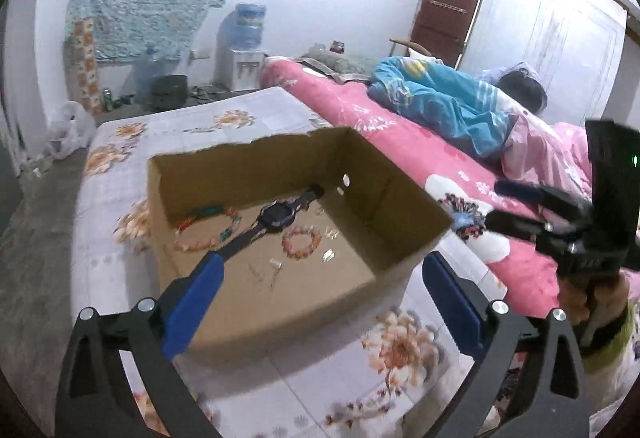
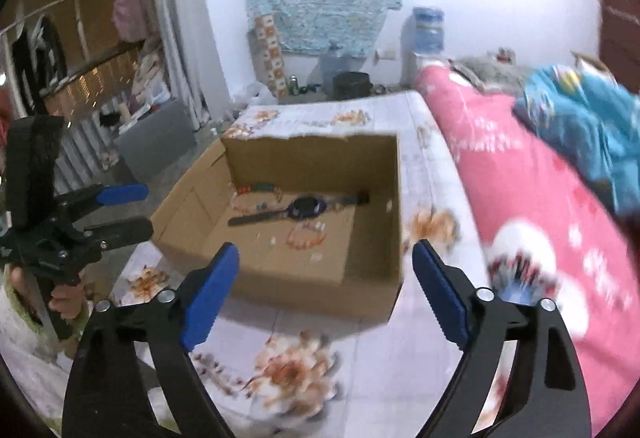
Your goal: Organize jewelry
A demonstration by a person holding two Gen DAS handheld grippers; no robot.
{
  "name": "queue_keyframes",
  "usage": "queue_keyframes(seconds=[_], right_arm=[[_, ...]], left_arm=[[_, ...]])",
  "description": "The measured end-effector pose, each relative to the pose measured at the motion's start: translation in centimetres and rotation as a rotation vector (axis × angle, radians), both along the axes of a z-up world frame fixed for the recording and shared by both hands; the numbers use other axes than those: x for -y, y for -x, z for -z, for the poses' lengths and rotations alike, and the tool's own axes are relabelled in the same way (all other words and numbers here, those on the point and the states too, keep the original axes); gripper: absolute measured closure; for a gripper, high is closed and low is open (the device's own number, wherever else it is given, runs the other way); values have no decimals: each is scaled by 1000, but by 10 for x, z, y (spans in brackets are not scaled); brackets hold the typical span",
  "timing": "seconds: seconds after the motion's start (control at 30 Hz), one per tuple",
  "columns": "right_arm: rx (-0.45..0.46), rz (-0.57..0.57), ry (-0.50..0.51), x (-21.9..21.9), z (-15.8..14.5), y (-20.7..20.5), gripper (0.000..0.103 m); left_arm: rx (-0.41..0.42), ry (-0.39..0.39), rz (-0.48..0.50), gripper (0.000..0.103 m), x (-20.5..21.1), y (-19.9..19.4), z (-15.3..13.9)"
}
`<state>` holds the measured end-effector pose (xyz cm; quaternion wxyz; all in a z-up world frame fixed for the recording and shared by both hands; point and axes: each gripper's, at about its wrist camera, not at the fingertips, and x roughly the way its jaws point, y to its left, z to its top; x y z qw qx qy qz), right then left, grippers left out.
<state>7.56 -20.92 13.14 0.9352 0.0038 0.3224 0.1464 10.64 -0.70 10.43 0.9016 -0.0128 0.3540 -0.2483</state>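
Both claws stand wide and empty: left gripper [image 1: 320, 286] and right gripper [image 2: 326, 286] hang above the near wall of the cardboard box [image 1: 400, 213]. Inside lie a watch [image 1: 276, 217], a bead bracelet [image 1: 302, 242], and a longer beaded strand [image 1: 208, 234].

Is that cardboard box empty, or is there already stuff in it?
Not empty. The cardboard box holds a dark watch, a beaded bracelet and other small pieces on its floor.
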Motion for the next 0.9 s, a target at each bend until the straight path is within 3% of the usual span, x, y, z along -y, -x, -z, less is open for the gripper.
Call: queue_keyframes(seconds=[0.2,0.37,0.47,0.9], right_arm=[[-100,89,-61,-9,44,5,16],[-125,122,-9,-21,54,4,15],[-107,130,12,-26,54,3,12],[-79,107,56,-41,51,-11,11]], left_arm=[[41,-103,-157,5,3,30,18],[8,-250,-299,5,14,28,36],[33,-308,-355,5,20,23,39],[-70,-251,-450,5,22,6,52]])
